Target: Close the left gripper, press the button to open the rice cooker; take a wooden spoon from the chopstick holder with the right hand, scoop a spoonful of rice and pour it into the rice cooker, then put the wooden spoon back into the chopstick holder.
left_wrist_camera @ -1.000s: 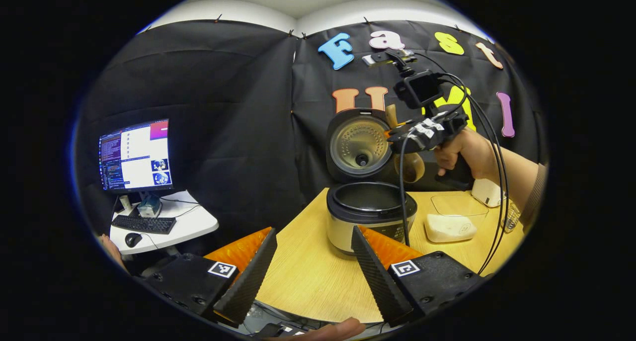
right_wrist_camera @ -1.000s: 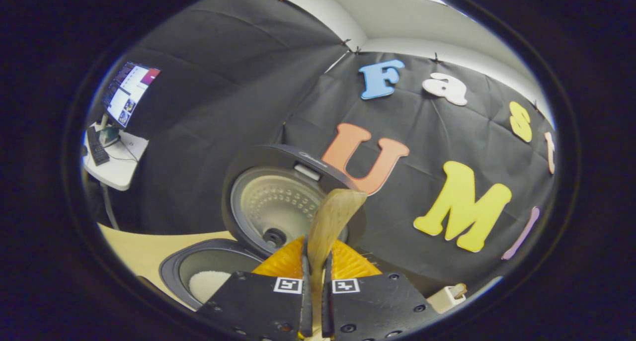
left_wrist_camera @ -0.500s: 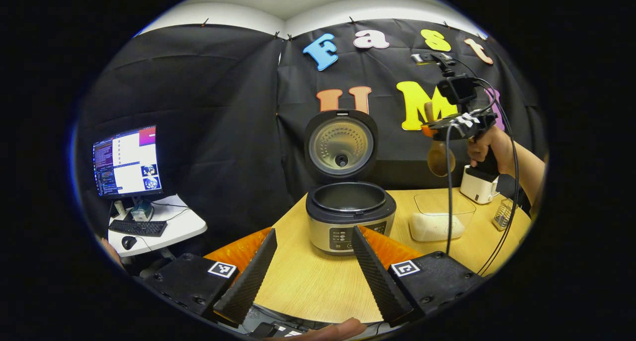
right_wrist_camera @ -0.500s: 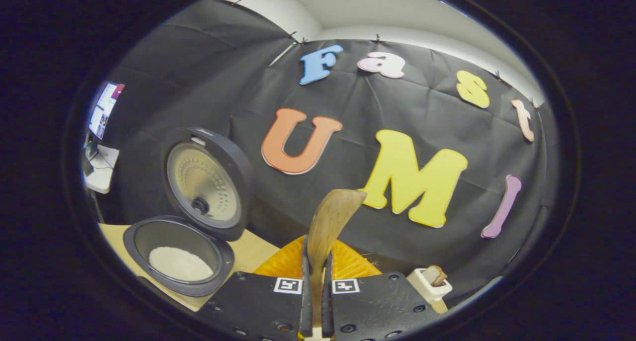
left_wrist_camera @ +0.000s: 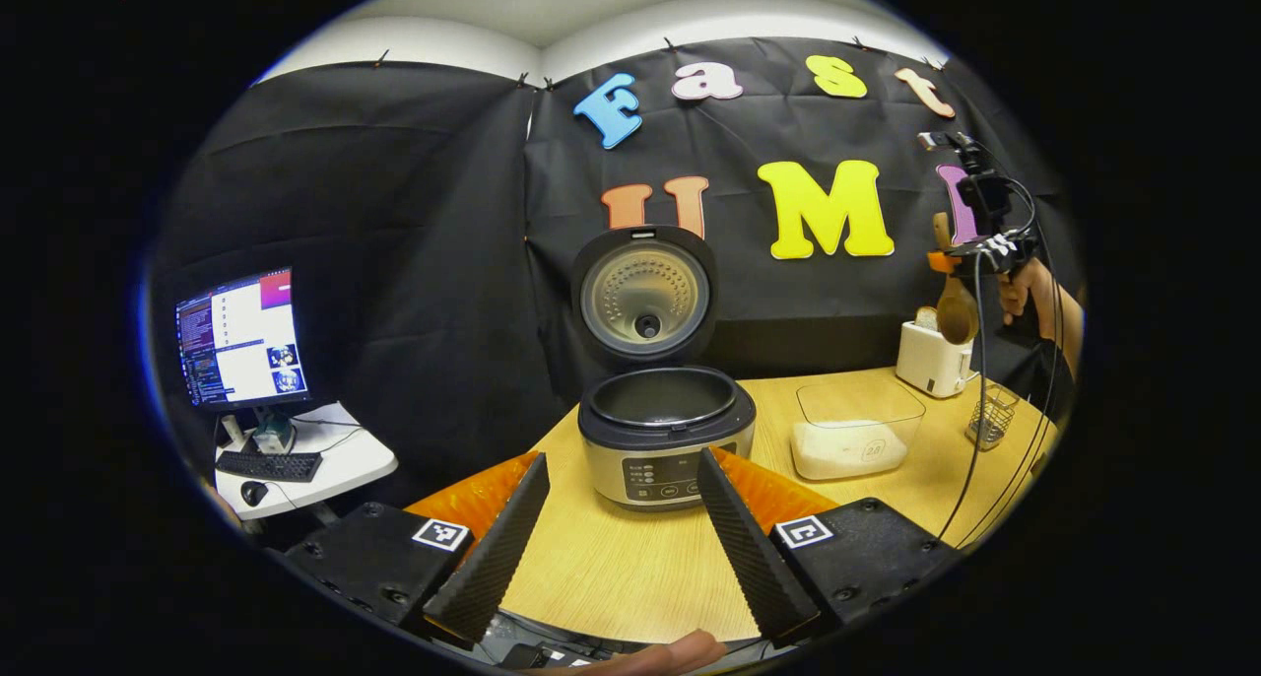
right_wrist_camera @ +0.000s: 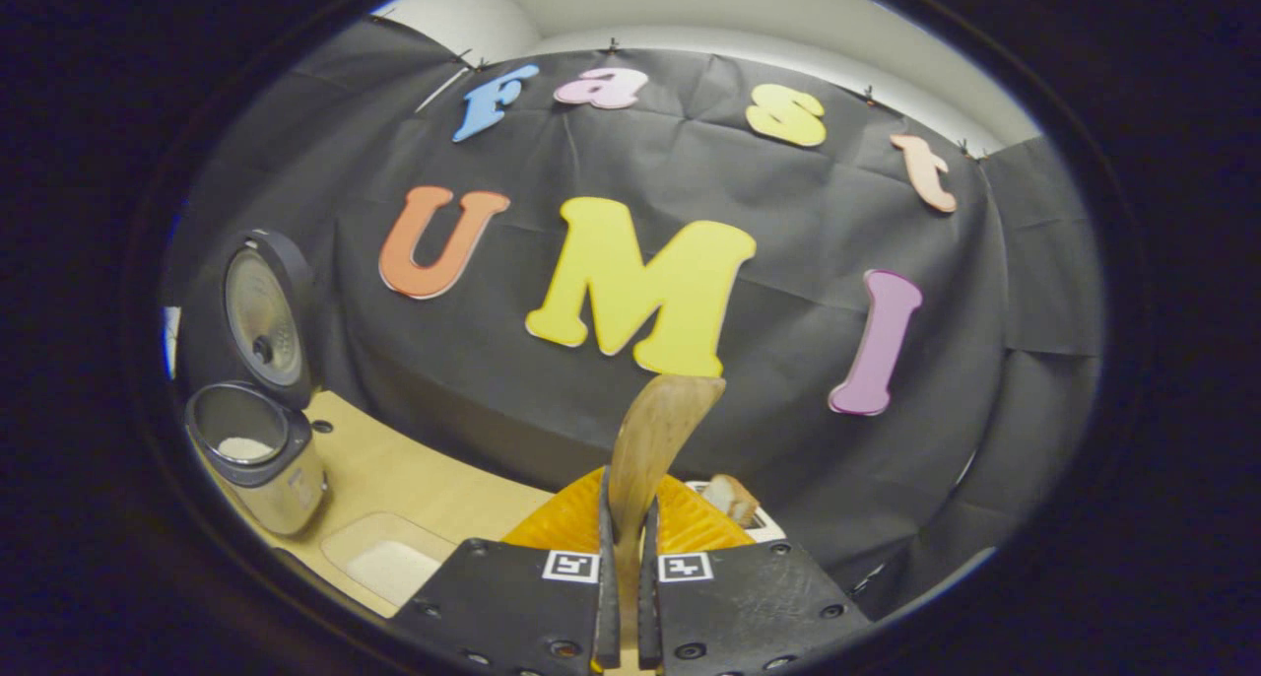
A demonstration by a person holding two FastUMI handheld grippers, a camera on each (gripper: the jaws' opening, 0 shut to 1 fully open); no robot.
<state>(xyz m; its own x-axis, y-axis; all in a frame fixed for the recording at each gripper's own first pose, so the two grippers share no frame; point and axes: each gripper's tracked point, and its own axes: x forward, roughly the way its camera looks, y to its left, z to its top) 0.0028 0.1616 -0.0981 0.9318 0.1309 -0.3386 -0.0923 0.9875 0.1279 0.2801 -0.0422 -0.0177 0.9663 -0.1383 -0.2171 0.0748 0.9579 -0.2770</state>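
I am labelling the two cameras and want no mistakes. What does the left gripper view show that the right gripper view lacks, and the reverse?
Left gripper view: a monitor and keyboard on a side desk, a wire basket, the cooker's button panel, the open left gripper.
Right gripper view: the white rice inside the pot.
Both: the open rice cooker, the clear rice container, the white chopstick holder, and the right gripper shut on the wooden spoon.

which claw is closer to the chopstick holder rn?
Right. The right claw hangs above the chopstick holder at the table's far right, shut on the wooden spoon. The left claw is open at the near edge.
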